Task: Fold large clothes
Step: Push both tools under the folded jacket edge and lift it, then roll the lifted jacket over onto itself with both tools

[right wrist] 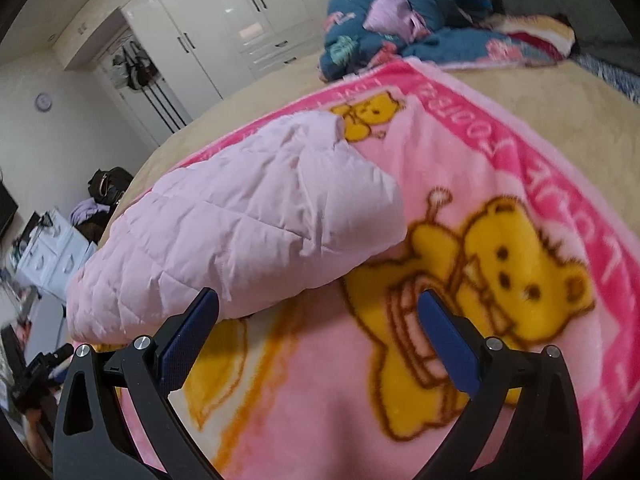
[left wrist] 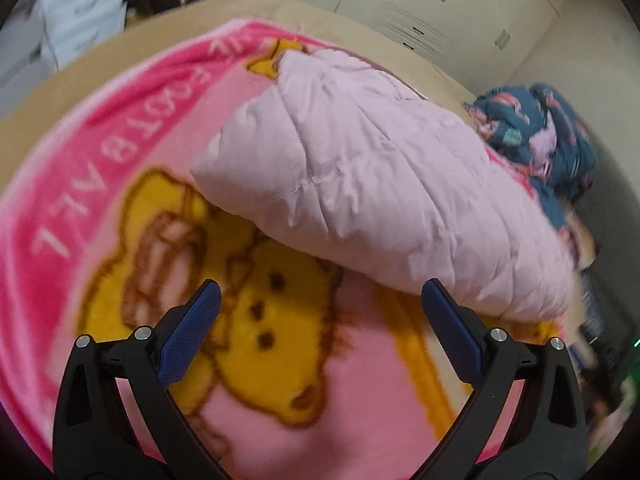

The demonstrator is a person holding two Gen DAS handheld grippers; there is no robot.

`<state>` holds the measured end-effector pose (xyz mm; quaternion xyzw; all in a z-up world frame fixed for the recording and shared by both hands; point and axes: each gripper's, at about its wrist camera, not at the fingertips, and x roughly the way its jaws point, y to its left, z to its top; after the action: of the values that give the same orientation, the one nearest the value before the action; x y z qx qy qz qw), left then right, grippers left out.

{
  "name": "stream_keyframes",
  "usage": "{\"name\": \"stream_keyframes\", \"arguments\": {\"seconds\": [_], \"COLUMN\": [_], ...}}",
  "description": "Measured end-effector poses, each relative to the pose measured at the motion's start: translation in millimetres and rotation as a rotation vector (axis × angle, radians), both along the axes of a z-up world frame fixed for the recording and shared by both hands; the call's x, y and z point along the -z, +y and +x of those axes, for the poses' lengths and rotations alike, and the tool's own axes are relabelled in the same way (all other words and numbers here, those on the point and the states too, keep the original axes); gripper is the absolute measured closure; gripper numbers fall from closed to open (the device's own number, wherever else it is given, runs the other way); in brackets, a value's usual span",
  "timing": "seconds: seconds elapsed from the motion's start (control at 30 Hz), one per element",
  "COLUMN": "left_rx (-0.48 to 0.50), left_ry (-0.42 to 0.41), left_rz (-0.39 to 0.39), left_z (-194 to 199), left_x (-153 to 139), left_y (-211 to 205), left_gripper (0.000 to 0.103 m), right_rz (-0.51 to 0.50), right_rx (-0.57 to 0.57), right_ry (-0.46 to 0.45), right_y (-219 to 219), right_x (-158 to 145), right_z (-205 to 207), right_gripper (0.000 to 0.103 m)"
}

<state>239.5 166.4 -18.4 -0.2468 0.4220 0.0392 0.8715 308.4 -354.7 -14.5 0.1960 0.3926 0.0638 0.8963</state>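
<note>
Lilac quilted jacket [left wrist: 372,184], folded, is seen lying on pink bear blanket [left wrist: 280,380] on bed, just beyond both grippers' fingers, w/ left gripper [left wrist: 320,328] & right gripper [right wrist: 318,328] held spread wide, nothing gripped.

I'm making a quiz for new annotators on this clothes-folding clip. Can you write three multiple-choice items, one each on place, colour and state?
1. Where does the quilted garment lie?
A. on the bear blanket
B. on the floor
C. in the wardrobe

2. What colour is it?
A. dark blue
B. pale lilac-pink
C. yellow

3. How are the left gripper and right gripper?
A. both open, empty
B. both clamped on cloth
C. one shut

Key: A, it rests on the blanket; B, its fabric is pale lilac-pink; A, the jaws stand wide apart with nothing between.
</note>
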Motion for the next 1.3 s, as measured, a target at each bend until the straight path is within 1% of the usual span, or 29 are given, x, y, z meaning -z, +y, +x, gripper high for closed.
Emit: {"name": "stream_keyframes", "arguments": {"seconds": [0.1,0.17,0.23,0.43,0.57,0.73,0.83,0.97,1.13,1.17,1.2,1.23,1.27,1.3], "left_rx": [-0.027,-0.047,-0.077,-0.16,-0.188,-0.217,-0.22,-0.226,-0.222,-0.218,-0.213,-0.207,-0.198,-0.189], "left_ry": [0.001,0.004,0.011,0.006,0.01,0.0,-0.01,-0.024,-0.035,-0.041,-0.047,-0.054,-0.064,-0.072], "left_rz": [-0.114,-0.223,-0.283,-0.359,-0.356,-0.387,-0.373,-0.357,-0.322,-0.313,-0.302,-0.289,-0.262,-0.232], "left_z": [15,27,38,63,75,84,90,96,100,100,98,98,99,99], "left_x": [7,14,21,39,46,56,58,61,58,56,54,51,47,42], "left_y": [10,18,24,40,44,55,55,53,50,50,48,47,45,42], "left_gripper": [0.009,0.009,0.009,0.009,0.008,0.008,0.008,0.008,0.008,0.01,0.014,0.017,0.024,0.031], "right_rz": [0.037,0.06,0.099,0.183,0.248,0.286,0.312,0.372,0.373,0.373,0.368,0.357,0.334,0.32], "right_rx": [0.017,0.029,0.044,0.101,0.102,0.117,0.133,0.145,0.134,0.128,0.118,0.11,0.095,0.082], "right_ry": [0.032,0.053,0.073,0.12,0.131,0.133,0.139,0.131,0.083,0.073,0.057,0.045,0.024,0.007], "right_y": [3,4,4,-2,-1,-1,-1,-1,3,4,5,5,7,8], "right_x": [9,15,22,38,44,52,58,70,71,70,67,65,60,56], "right_z": [14,23,33,57,76,94,102,112,124,125,125,124,123,122], "right_gripper": [0.004,0.004,0.004,0.004,0.004,0.004,0.004,0.004,0.005,0.009,0.013,0.02,0.028,0.033]}}
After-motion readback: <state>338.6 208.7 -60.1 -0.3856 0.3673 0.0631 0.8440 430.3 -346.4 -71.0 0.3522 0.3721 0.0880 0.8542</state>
